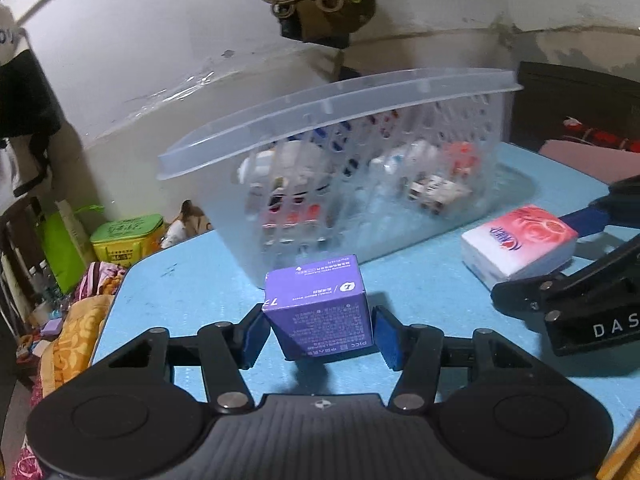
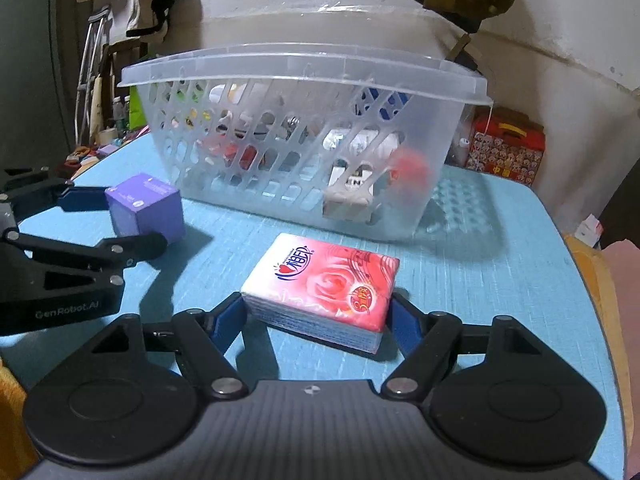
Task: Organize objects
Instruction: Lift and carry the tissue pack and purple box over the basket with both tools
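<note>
A purple box [image 1: 320, 312] sits between the blue pads of my left gripper [image 1: 320, 336], lifted a little above the blue table [image 1: 192, 280]; the left pad touches it and a thin gap shows at the right pad. It also shows in the right wrist view [image 2: 146, 210]. A pink-and-white tissue pack [image 2: 320, 288] lies between the pads of my right gripper [image 2: 316, 324], which press its sides. The pack also shows in the left wrist view [image 1: 520, 240]. A clear plastic basket [image 2: 304, 64] holding several small items stands behind both.
The blue table [image 2: 500, 280] ends at the left [image 1: 116, 304] and right [image 2: 576, 264] edges. Cluttered floor items, a green box [image 1: 128, 236] and a red patterned box [image 2: 508, 148] lie beyond. A white wall stands behind the basket.
</note>
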Available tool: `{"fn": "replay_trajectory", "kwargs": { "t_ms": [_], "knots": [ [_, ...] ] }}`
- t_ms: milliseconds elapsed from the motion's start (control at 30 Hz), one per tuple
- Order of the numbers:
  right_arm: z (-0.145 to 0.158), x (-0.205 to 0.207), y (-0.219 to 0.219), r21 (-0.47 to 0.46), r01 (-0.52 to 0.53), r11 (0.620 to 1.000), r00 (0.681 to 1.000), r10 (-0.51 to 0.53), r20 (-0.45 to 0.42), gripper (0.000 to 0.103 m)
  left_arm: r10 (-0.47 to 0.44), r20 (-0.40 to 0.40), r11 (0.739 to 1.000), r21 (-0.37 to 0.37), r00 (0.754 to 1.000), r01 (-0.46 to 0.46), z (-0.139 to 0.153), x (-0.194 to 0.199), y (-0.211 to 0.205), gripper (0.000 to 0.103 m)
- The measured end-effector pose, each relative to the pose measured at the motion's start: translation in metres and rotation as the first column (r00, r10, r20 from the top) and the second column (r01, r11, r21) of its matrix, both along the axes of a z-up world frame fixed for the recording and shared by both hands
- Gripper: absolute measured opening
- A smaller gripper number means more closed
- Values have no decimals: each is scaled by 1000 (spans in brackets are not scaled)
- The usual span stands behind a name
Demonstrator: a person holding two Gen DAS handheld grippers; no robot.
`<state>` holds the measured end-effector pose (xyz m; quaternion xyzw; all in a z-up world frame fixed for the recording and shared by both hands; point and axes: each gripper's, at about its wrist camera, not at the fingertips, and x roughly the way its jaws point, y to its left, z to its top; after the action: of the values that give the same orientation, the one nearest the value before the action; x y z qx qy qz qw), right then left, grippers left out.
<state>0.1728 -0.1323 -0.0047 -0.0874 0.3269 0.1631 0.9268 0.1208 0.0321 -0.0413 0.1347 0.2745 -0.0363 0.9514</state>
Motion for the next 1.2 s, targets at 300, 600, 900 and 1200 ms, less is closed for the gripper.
{"fn": "replay_trajectory", "kwargs": {
  "t_ms": [300,600,900,1200],
  "knots": [
    [8,-4,-7,20,-4,1000,1000,3,25,78,-7,3,1000,-7,1000,7,3,-3,0,60],
    [34,-17,-11,77,-29,997,996,22,90,78,-32,68,999,-32,997,34,20,-14,3,60],
    [68,-49,-9,72,-53,996,971,35,236,78,-49,168,993,-97,985,66,50,-31,10,60],
    [96,-45,-23,137,-29,990,942,-18,336,78,-47,232,985,-149,972,83,78,-31,17,60]
  ]
}}
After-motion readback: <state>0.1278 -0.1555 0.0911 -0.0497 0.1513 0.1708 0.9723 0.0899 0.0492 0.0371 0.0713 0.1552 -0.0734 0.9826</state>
